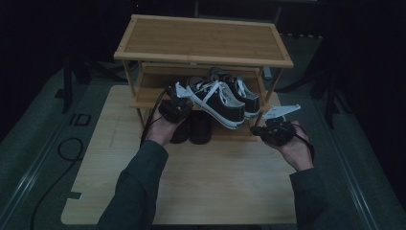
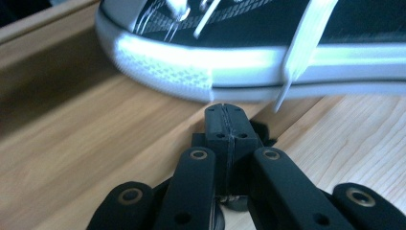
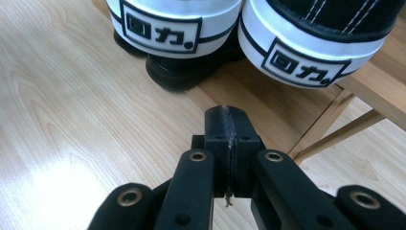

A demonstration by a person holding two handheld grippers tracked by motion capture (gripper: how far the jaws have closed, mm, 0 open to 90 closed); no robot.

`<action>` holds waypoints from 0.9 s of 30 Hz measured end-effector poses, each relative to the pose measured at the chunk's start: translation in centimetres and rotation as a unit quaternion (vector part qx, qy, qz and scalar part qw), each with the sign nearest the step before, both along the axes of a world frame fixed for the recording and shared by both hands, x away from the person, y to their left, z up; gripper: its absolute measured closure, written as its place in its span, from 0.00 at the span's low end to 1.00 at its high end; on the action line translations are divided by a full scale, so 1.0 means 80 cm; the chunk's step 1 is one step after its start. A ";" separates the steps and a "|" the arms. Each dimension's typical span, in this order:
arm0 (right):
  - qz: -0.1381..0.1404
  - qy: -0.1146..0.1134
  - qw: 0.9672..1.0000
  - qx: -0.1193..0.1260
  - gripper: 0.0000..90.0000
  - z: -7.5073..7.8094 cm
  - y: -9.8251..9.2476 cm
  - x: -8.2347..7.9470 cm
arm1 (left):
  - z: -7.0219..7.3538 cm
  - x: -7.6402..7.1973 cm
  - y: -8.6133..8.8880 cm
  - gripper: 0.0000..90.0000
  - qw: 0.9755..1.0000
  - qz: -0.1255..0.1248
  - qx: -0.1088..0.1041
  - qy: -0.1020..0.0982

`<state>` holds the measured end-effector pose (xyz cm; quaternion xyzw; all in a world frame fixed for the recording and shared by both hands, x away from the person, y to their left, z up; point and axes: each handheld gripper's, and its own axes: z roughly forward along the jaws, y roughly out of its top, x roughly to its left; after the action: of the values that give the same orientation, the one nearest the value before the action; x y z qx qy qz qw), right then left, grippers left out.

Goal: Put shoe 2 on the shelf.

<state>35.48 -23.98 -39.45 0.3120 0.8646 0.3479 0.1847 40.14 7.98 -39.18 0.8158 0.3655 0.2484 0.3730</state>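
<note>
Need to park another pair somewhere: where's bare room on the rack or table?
The rack's top shelf is bare. So is the table in front of the rack. The middle shelf is crowded by the sneakers; black shoes sit below them.

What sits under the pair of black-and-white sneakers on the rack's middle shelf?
Under the sneakers, on the lowest shelf of the rack, stand dark shoes. The right gripper view shows a black toe beneath the white heels. The left gripper and the sneakers cover the rest.
</note>
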 end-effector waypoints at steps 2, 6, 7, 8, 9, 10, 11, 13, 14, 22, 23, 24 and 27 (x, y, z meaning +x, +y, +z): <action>0.000 0.000 1.000 0.002 0.98 0.000 -0.001 0.000 | 0.003 0.002 -0.004 1.00 1.000 -0.001 0.003 -0.004; 0.001 0.001 1.000 0.002 0.98 -0.002 -0.002 -0.002 | 0.007 0.006 -0.012 1.00 1.000 0.002 0.006 -0.004; 0.002 0.001 1.000 0.001 0.98 -0.002 -0.002 -0.002 | 0.007 0.006 -0.014 1.00 1.000 0.004 0.007 -0.006; 0.003 0.002 1.000 0.002 0.98 -0.003 -0.002 -0.002 | 0.007 0.007 -0.014 1.00 1.000 0.004 0.008 -0.005; 0.003 0.002 1.000 0.001 0.98 -0.005 -0.002 -0.002 | 0.007 0.007 -0.013 1.00 1.000 0.003 0.007 -0.005; 0.003 0.003 1.000 0.002 0.98 -0.006 -0.002 -0.002 | 0.007 0.007 -0.012 1.00 1.000 0.003 0.006 -0.004; 0.003 0.003 1.000 0.002 0.98 -0.006 -0.002 -0.002 | 0.007 0.007 -0.012 1.00 1.000 0.003 0.006 -0.004; 0.005 0.005 1.000 0.003 0.98 -0.010 -0.001 -0.001 | 0.008 0.008 -0.013 1.00 1.000 0.002 0.007 -0.004; 0.005 0.005 1.000 0.002 0.98 -0.010 -0.001 -0.001 | 0.008 0.009 -0.013 1.00 1.000 0.003 0.008 -0.004; 0.010 0.007 1.000 0.004 0.98 -0.012 0.007 -0.001 | 0.010 0.014 -0.016 1.00 1.000 0.014 0.023 -0.002; 0.011 0.007 1.000 0.003 0.98 -0.012 0.007 -0.001 | 0.011 0.015 -0.015 1.00 1.000 0.016 0.026 -0.001; 0.013 0.008 1.000 0.004 0.98 -0.013 0.008 0.000 | 0.010 0.016 -0.016 1.00 1.000 0.018 0.024 -0.001; 0.015 0.008 1.000 0.003 0.98 -0.015 0.010 0.001 | 0.010 0.021 -0.016 1.00 0.999 0.028 0.023 0.002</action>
<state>35.56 -23.20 -40.68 0.3020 0.8697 0.3507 0.1716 41.78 6.73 -38.38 0.8141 0.3829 0.2657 0.3465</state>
